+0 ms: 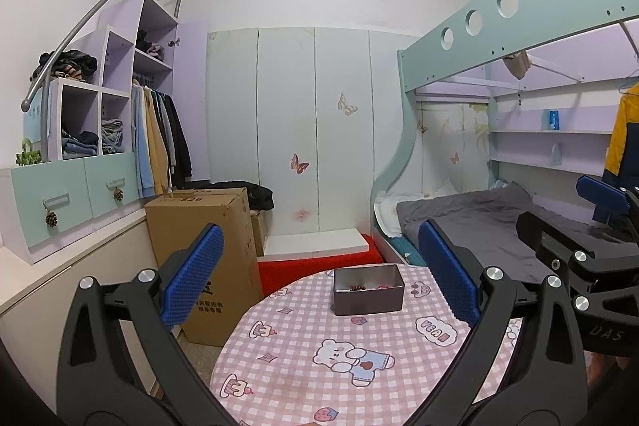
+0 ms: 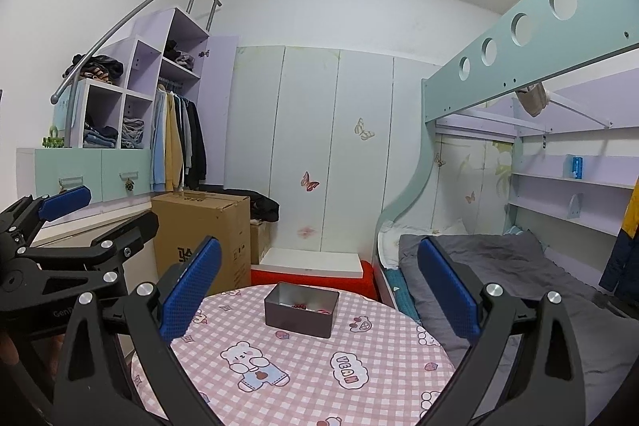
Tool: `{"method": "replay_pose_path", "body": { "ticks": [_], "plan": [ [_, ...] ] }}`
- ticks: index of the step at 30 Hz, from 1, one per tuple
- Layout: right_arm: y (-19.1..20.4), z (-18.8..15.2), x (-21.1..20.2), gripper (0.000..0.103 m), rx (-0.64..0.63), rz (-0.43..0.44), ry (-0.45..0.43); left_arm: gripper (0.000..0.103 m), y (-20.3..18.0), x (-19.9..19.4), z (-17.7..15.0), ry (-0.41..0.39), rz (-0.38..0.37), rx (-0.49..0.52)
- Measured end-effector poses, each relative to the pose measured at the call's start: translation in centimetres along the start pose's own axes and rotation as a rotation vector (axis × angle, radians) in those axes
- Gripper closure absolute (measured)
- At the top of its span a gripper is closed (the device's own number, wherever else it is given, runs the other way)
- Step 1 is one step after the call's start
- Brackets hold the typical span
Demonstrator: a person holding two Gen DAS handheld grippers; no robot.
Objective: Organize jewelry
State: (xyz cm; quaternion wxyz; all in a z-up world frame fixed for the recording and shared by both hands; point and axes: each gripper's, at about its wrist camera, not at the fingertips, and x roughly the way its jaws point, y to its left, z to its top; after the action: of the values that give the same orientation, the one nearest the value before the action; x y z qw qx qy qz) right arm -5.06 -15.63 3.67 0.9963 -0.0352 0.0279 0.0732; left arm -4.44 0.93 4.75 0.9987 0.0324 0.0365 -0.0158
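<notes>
Cardboard box (image 1: 207, 246) left of pink checked table (image 1: 303, 358), bunk bed (image 1: 479, 218) right

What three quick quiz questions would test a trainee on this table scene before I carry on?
1. True or false: the left gripper is shut on a necklace.
2. What lies inside the grey tin on the checked tablecloth?
   A. small red pieces  B. a watch  C. nothing
3. Fill in: the right gripper has its jaws ____.

Key: 1. False: its jaws stand wide apart and hold nothing. 2. A: small red pieces, too small to identify further. 3. Open.
</notes>
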Motion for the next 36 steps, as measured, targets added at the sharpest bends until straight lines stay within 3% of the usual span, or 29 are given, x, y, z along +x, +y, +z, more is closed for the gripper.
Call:
{"method": "replay_pose_path", "body": {
  "ticks": [36],
  "plan": [
    [0.09, -0.33, 0.01, 0.008, 0.000, -0.020, 0.016, 0.007, -0.02, 0.60, -0.21, 0.024, -0.015, 0.012]
  ]
}}
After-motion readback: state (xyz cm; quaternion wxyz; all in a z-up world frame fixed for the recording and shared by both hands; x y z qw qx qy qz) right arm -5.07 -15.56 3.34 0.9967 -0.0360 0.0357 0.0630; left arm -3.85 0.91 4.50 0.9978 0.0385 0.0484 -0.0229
